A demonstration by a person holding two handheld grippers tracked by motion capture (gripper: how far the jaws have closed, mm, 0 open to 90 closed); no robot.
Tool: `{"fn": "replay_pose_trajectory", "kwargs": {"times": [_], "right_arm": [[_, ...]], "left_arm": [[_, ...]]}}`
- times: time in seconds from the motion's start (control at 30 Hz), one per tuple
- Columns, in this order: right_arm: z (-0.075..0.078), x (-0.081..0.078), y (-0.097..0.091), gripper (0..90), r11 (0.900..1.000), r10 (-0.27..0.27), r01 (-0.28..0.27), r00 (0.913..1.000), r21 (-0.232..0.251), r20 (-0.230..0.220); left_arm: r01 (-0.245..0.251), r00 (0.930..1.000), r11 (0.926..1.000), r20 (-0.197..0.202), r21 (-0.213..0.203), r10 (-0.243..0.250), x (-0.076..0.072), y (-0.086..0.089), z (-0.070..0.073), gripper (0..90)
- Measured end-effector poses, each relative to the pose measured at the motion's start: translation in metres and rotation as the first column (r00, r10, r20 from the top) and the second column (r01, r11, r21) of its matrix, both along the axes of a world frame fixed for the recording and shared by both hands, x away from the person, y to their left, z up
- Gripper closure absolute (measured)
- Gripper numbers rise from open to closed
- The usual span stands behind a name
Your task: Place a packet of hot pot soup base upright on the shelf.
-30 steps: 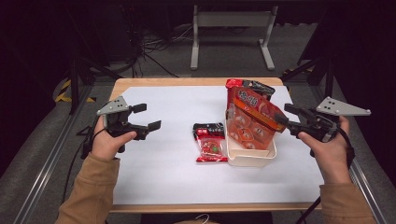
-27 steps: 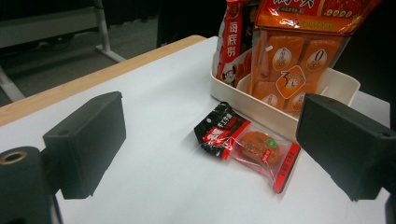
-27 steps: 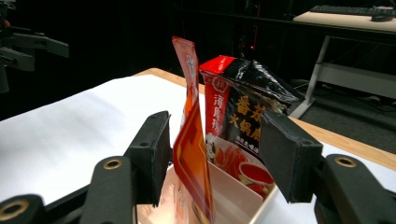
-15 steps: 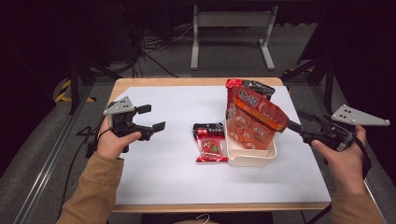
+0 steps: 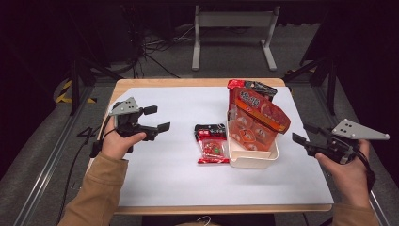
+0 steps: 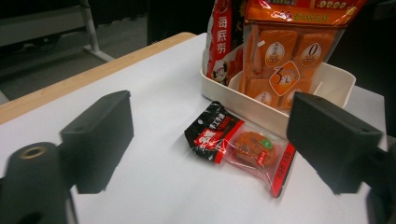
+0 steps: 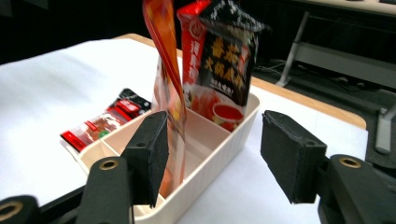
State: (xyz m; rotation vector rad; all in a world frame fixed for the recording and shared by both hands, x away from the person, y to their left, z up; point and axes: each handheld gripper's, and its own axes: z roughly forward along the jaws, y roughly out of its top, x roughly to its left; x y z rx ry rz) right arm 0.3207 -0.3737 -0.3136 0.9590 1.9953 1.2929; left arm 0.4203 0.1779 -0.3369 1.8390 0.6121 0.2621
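A white bin (image 5: 254,160) stands right of the table's middle. An orange snack packet (image 5: 258,120) stands upright in it, with a red-and-black packet (image 5: 251,86) behind that. A small red-and-black packet (image 5: 211,143) lies flat on the white sheet, just left of the bin. My left gripper (image 5: 157,118) hovers left of the small packet; its jaws have just been closing a little, nothing is between them, and it is open. My right gripper (image 5: 305,133) is open and held right of the bin, apart from it. The right gripper view looks at the bin's (image 7: 210,175) end wall.
The white sheet (image 5: 179,179) covers most of the wooden table (image 5: 197,83). A metal stand (image 5: 233,28) and cables lie on the floor beyond the far edge. Dark floor flanks both sides.
The right hand has drawn back from the orange packet, moving right and toward the near edge. The left hand has stayed about where it was.
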Motion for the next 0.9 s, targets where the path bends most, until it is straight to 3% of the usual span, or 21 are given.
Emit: {"fn": "replay_pose_trajectory", "kwargs": {"times": [0.07, 0.2, 0.33, 0.67, 0.9], "right_arm": [[-0.006, 0.003, -0.001, 41.8, 1.0000, -0.003, 0.003, 0.9998, 0.006, -0.018], [-0.013, 0.005, -0.002, 41.4, 0.9999, -0.013, 0.013, 0.9997, 0.008, -0.021], [-0.020, 0.008, -0.004, 41.1, 0.9998, -0.017, 0.017, 0.9993, 0.013, -0.034], [-0.030, 0.014, -0.009, 41.1, 0.9995, -0.013, 0.015, 0.9981, 0.027, -0.060], [-0.032, 0.015, -0.014, 40.6, 0.9993, -0.014, 0.017, 0.9973, 0.034, -0.072]], "left_arm": [[-0.003, 0.9999, 1.0000, 0.010, 0.006, 0.003, 0.002, -0.002, 0.000, 21.9], [0.008, 0.9999, 1.0000, -0.009, -0.006, -0.008, 0.007, -0.009, 0.000, 22.6], [0.001, 1.0000, 0.9999, 0.000, 0.015, -0.001, 0.015, -0.021, -0.001, 20.1], [0.025, 0.9987, 0.9996, -0.045, 0.013, -0.025, 0.042, -0.055, -0.018, 16.0], [0.039, 0.9954, 0.9982, -0.089, 0.045, -0.035, 0.055, -0.071, -0.033, 15.9]]}}
